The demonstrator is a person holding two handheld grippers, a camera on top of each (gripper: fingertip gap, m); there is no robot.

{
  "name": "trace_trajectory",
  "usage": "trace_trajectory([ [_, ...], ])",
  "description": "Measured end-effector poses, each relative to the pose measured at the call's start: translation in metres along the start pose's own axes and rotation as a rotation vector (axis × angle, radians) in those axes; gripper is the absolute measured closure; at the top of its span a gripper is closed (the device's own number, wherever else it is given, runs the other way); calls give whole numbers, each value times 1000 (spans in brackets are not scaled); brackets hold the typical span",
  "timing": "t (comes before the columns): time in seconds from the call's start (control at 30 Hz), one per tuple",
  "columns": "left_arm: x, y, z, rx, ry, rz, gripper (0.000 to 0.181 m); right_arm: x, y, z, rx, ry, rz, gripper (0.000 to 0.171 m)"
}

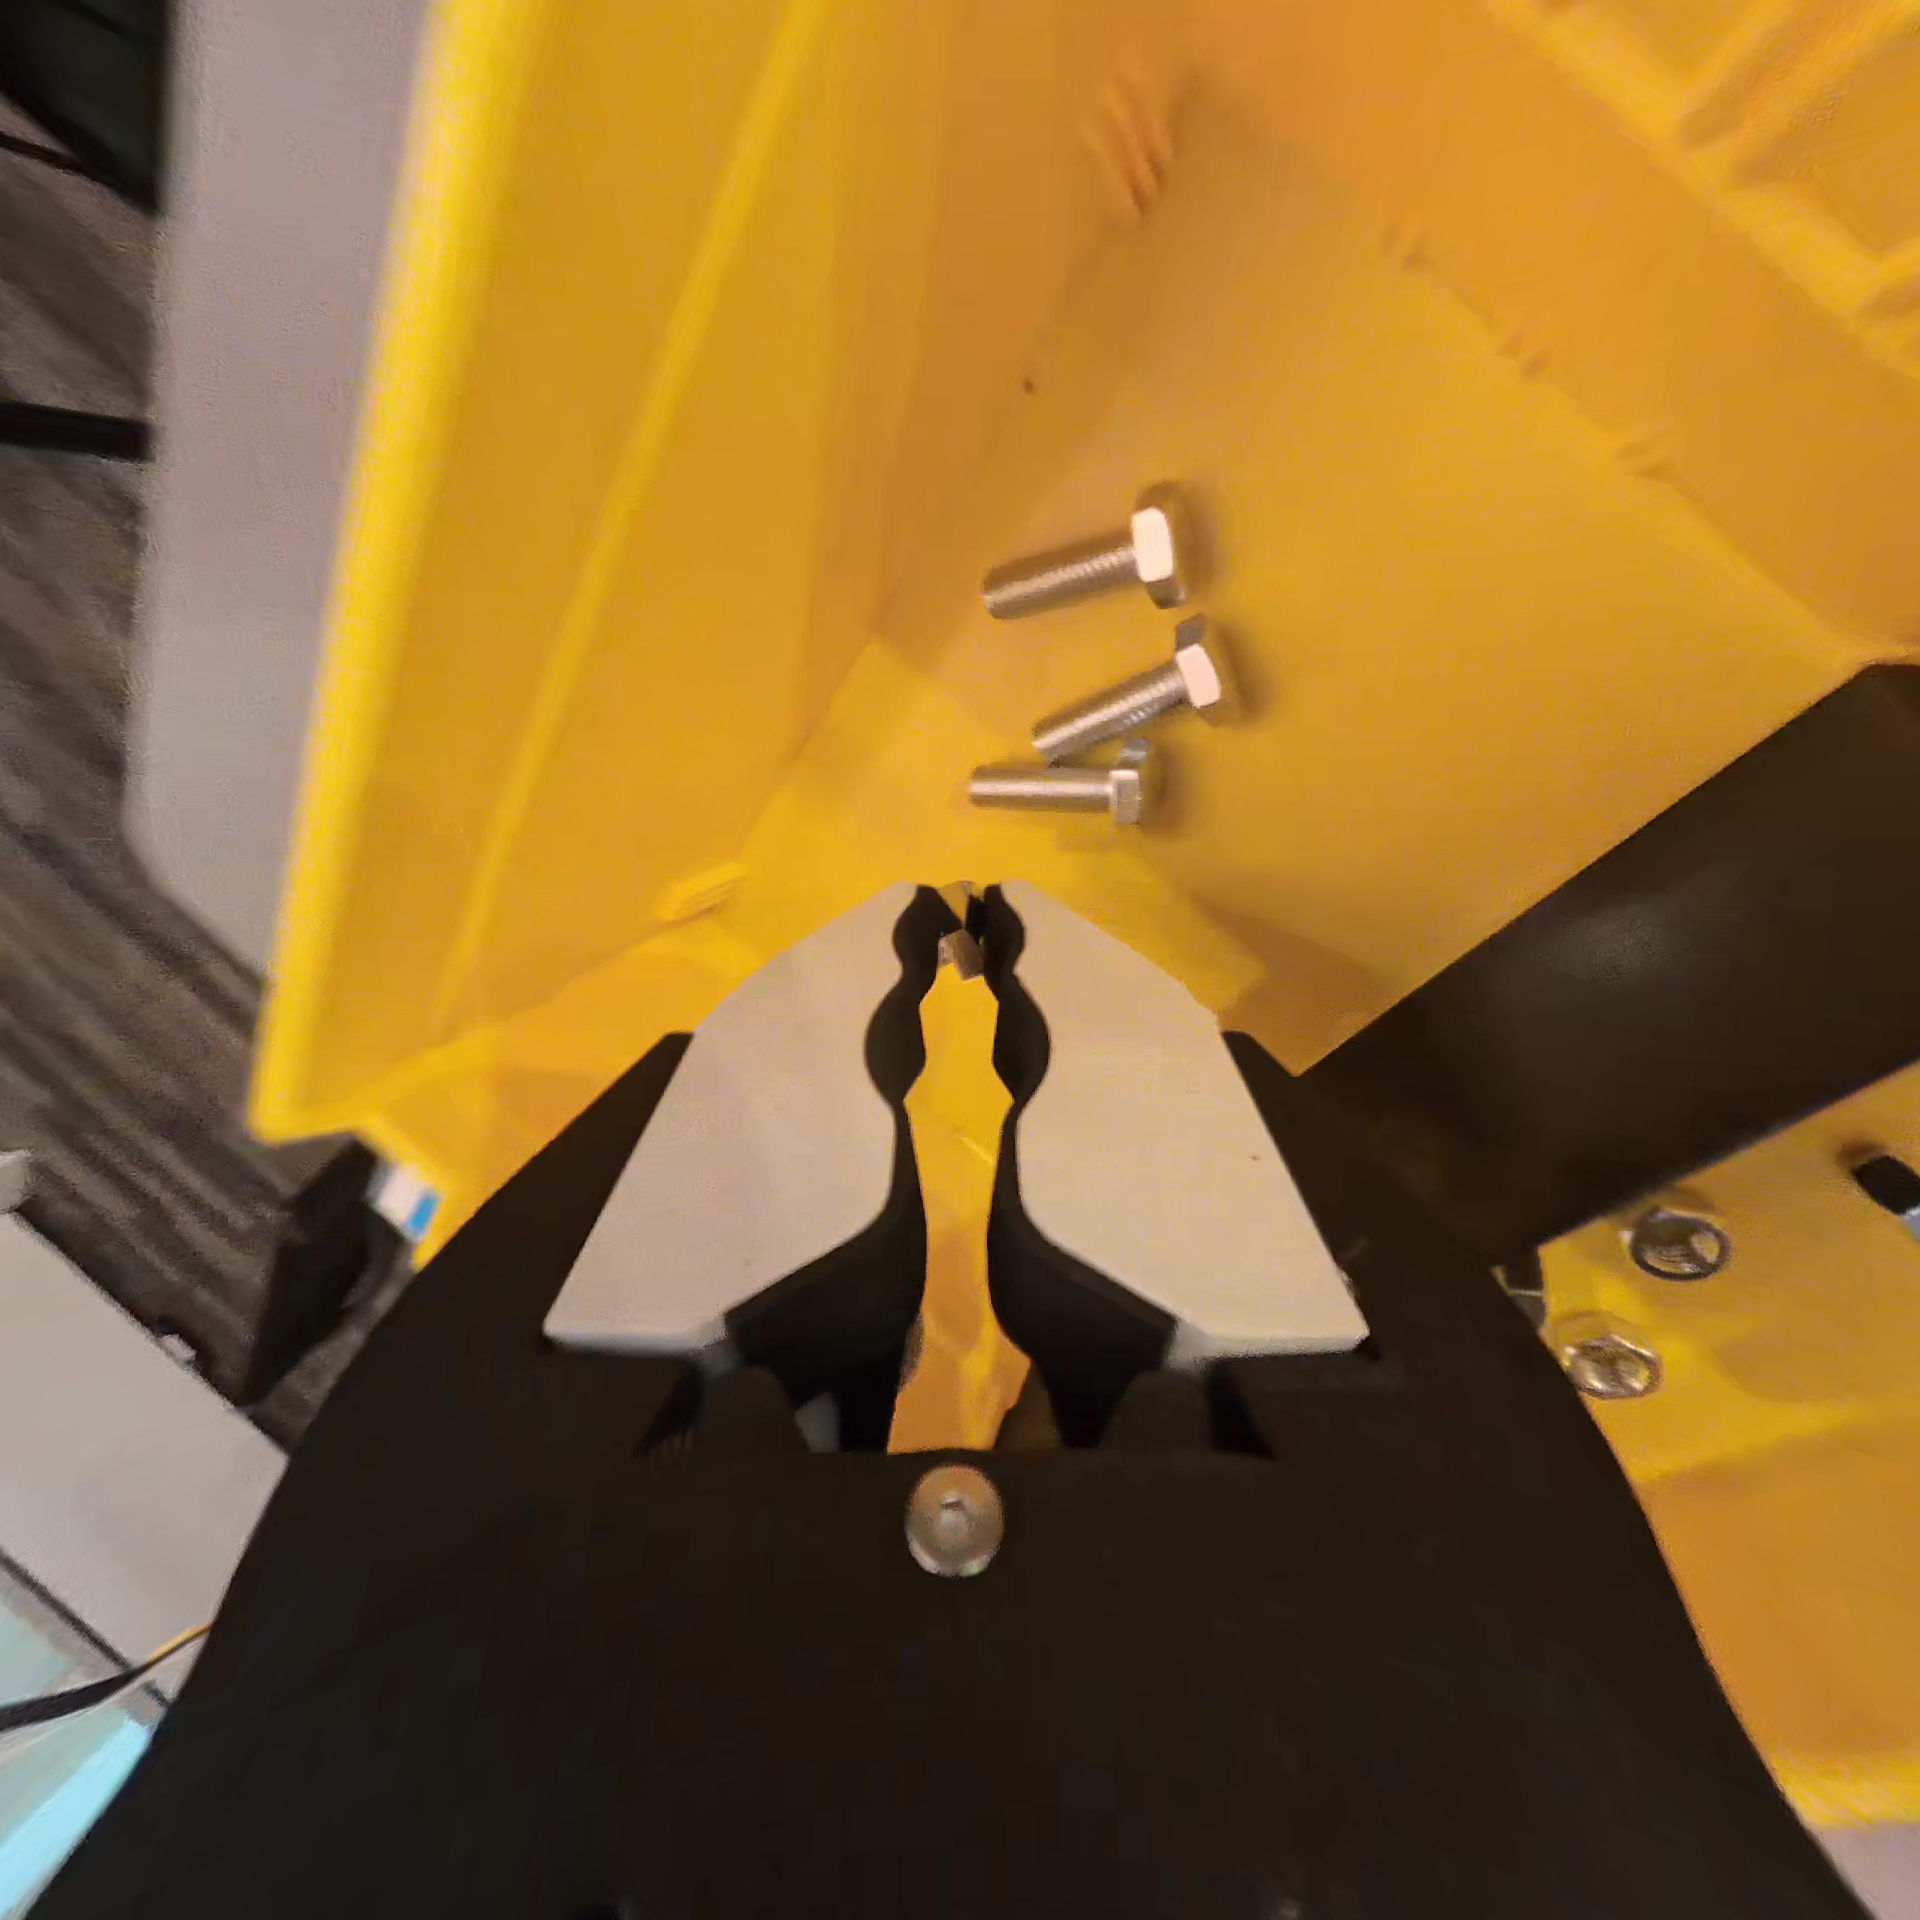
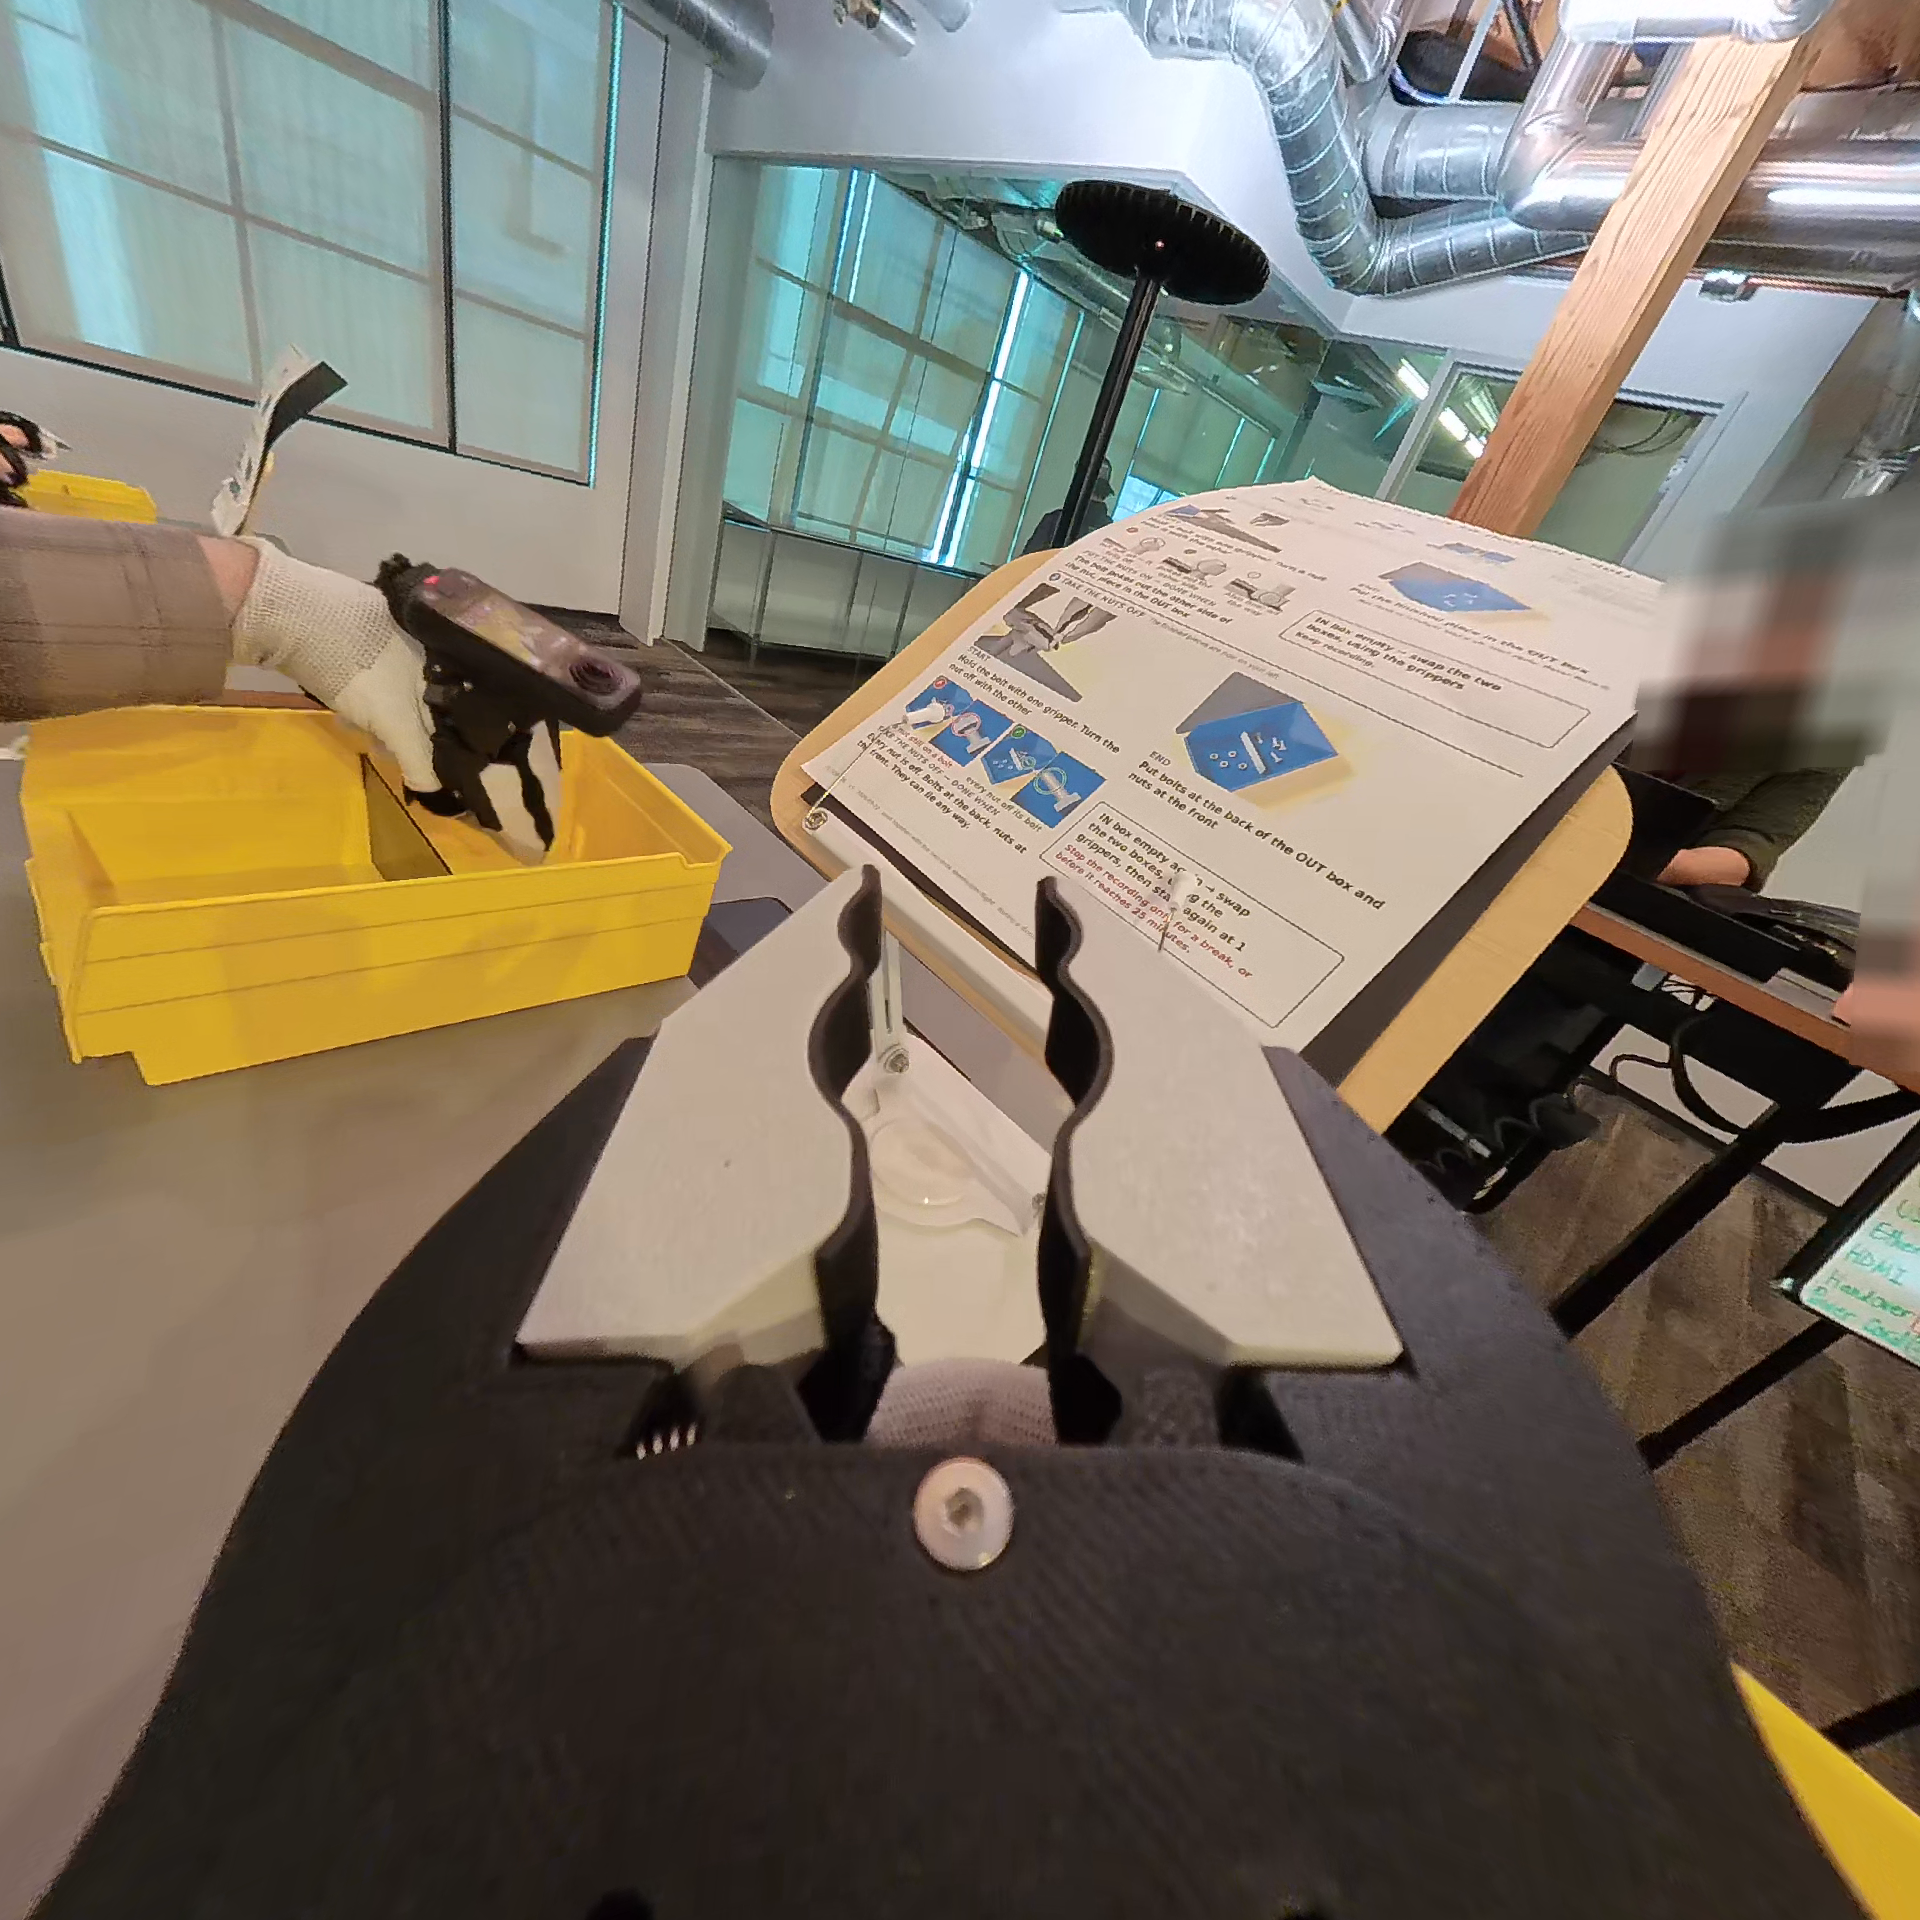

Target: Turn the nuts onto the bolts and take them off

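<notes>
My left gripper [image 1: 966, 899] reaches into the back compartment of a yellow bin [image 1: 727, 416]. It is shut on a small silver fastener [image 1: 961, 951] at its tips; I cannot tell whether it is a bolt or a nut. Three silver hex bolts [image 1: 1091, 566] [image 1: 1132, 696] [image 1: 1060, 795] lie loose just beyond the tips. Two nuts [image 1: 1678, 1242] [image 1: 1610, 1366] lie in the compartment past a black divider [image 1: 1610, 987]. My right gripper [image 2: 956, 904] is open and empty above the grey table [image 2: 260, 1195]. The left gripper [image 2: 520, 800], held by a gloved hand [image 2: 332, 655], also shows inside the bin [image 2: 395, 935].
A tilted board with a printed instruction sheet [image 2: 1247, 748] stands right ahead of the right gripper. A second yellow bin [image 2: 83, 499] is at the far left, and a yellow corner [image 2: 1849, 1808] shows at lower right. A person sits at a desk on the right. My right fingertips sit around 50 centimeters from my left ones.
</notes>
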State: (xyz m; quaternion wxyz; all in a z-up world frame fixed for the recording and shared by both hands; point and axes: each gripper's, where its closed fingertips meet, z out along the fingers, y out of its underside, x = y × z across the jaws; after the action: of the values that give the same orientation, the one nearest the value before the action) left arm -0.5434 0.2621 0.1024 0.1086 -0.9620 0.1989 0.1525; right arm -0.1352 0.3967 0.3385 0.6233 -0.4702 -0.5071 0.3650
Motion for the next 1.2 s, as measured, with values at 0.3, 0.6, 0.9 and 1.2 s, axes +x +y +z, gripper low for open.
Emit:
trace_trajectory([
  [0.3, 26, -75, -137, 426, -524, 240, 173, -23, 9, 12, 27, -164, 206, 143],
  [0.6, 184, -169, -222, 814, -876, 741, 173, -78, 21, 23, 59, -519, 518, 140],
  [0.9, 275, -195, -238, 919, -886, 1112, 173, -128, 12, 12, 151, -838, 642, 139],
  [1.2, 286, -198, -240, 969, -864, 1121, 173, -145, 9, 0, 160, -951, 596, 164],
])
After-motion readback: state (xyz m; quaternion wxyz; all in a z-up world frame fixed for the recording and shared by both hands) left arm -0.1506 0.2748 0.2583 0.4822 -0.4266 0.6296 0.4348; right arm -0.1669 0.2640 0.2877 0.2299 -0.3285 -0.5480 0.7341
